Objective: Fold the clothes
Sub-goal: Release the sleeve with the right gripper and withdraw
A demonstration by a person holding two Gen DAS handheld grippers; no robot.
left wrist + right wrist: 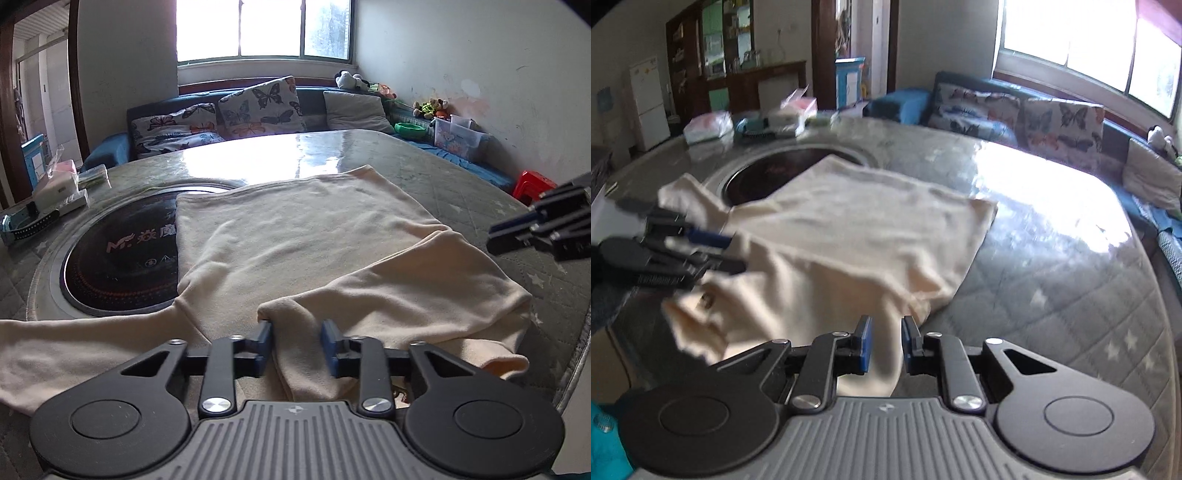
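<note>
A cream long-sleeved top (295,236) lies flat on the round quilted table (461,192). Its right side is folded inward over the body. My left gripper (295,341) is open, its blue pads on either side of the folded sleeve's cuff (280,314) near the front edge. It also shows in the right wrist view (724,251) at the left. My right gripper (885,341) is open over the top's (849,229) near edge, with cloth between the pads but not pinched. It shows in the left wrist view (517,240) at the right, off the cloth.
A round black induction hob (118,258) is set into the table, partly under the top. Tissue packs and boxes (59,192) sit at the table's far left. A blue sofa with butterfly cushions (258,103) stands behind. A red stool (532,184) stands at the right.
</note>
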